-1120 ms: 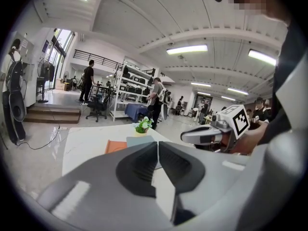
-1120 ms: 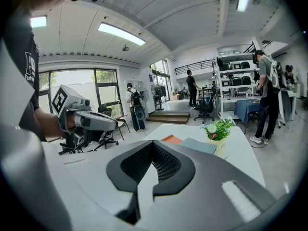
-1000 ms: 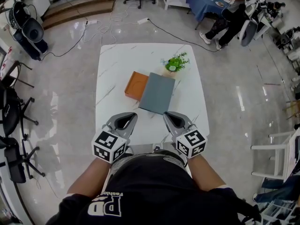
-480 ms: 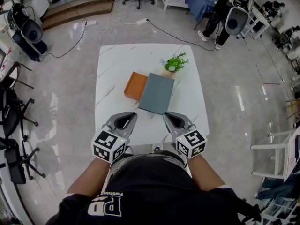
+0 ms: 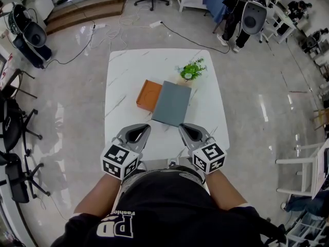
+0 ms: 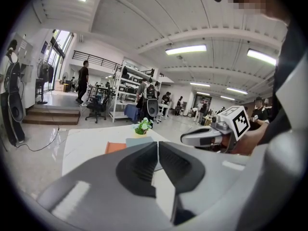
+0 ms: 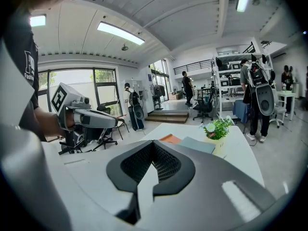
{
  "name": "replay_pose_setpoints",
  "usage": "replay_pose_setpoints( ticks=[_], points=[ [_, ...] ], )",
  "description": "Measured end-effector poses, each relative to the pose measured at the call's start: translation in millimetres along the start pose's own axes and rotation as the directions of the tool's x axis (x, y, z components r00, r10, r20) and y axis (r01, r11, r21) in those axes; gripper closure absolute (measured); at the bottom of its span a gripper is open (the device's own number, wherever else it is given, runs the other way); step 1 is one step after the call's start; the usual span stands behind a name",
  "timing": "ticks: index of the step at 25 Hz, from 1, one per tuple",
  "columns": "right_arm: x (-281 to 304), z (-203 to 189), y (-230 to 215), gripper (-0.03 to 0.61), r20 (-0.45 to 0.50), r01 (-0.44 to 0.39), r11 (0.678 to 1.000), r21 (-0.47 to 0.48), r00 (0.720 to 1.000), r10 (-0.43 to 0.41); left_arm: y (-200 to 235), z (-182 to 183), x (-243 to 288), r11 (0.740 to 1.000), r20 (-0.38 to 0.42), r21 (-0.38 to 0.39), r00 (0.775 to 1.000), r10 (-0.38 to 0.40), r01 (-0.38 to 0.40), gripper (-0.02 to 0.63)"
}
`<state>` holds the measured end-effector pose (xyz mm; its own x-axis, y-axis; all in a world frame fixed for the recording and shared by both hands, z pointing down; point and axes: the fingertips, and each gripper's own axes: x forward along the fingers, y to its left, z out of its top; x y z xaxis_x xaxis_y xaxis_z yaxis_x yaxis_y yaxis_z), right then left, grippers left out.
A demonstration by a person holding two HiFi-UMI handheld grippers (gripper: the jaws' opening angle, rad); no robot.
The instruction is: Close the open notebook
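A grey-blue notebook (image 5: 172, 103) lies flat in the middle of the white table (image 5: 128, 76). An orange part (image 5: 149, 94) shows from under its left edge. Both gripper views show the grey cover (image 6: 139, 141) (image 7: 197, 144) beyond the jaws. My left gripper (image 5: 144, 127) and right gripper (image 5: 182, 126) hover side by side over the table's near edge, well short of the notebook. Each has its jaws together with nothing held. The left gripper (image 6: 156, 143) sees the right one at its side, and the right gripper (image 7: 153, 143) sees the left one.
A small potted plant (image 5: 193, 69) stands on the table just behind the notebook's far right corner. Black chairs (image 5: 15, 122) stand on the floor at the left, and a white frame (image 5: 308, 174) at the right. A person (image 5: 247, 9) stands far behind.
Neither gripper nor the notebook has moved. In the background the person by the far tables has shifted to the left.
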<state>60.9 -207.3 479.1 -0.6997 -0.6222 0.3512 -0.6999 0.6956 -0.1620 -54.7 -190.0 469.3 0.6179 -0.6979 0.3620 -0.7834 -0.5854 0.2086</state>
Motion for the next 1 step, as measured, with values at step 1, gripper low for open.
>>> replay_pose_setpoints(
  ticks=[1],
  points=[
    [0.2, -0.1, 0.3, 0.578, 0.000, 0.000, 1.000, -0.001, 1.000, 0.000, 0.2, 0.4, -0.1, 1.000, 0.001, 0.000, 1.000, 0.001, -0.001, 0.549]
  ],
)
